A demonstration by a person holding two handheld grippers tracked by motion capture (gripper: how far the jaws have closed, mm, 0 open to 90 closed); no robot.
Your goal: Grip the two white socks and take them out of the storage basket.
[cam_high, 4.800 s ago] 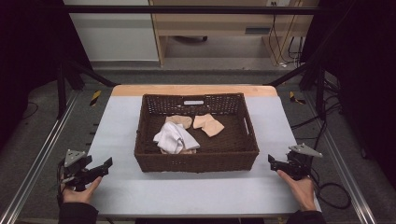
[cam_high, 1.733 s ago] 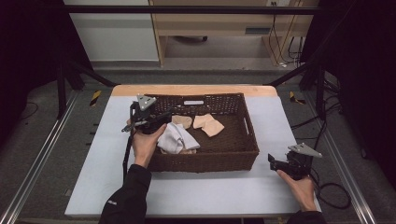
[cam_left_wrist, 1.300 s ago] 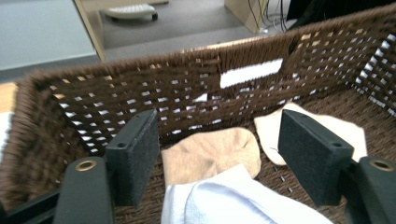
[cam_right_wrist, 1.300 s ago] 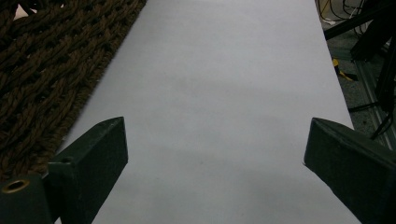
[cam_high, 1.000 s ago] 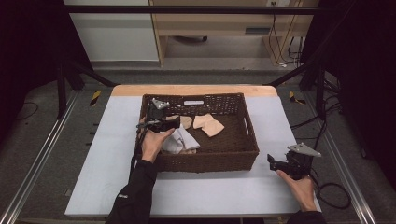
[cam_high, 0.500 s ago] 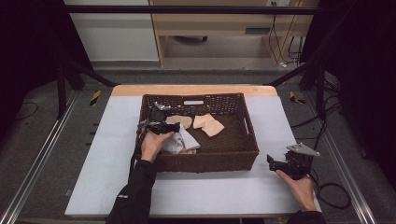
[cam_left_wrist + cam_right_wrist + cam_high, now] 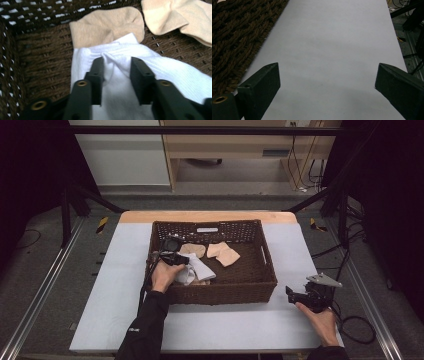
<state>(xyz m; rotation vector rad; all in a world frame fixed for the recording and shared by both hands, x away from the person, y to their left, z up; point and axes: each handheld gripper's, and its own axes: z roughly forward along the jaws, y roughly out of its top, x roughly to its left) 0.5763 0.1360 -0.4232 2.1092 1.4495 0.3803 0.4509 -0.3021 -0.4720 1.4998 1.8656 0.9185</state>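
Note:
A white sock (image 7: 198,270) (image 7: 175,72) lies in the left part of a dark wicker basket (image 7: 220,293) (image 7: 45,65). My left gripper (image 7: 184,262) (image 7: 117,58) is down inside the basket. Its jaws have just been closing, and a raised fold of the white sock is bunched between the pads. A beige sock (image 7: 192,250) (image 7: 107,25) lies partly under the white one, and a second beige sock (image 7: 224,253) (image 7: 180,15) lies to its right. My right gripper (image 7: 291,293) (image 7: 327,77) rests open on the table, right of the basket, with nothing between its jaws.
The basket (image 7: 234,37) stands in the middle of a pale grey tabletop (image 7: 240,326) (image 7: 332,37). Metal rails run along both sides of the table. A cable (image 7: 357,327) trails from the right gripper over the table's right edge.
My left gripper reached into the basket from the left and sank onto the white sock. Its jaws drew together around a fold of it. The right gripper stayed where it was.

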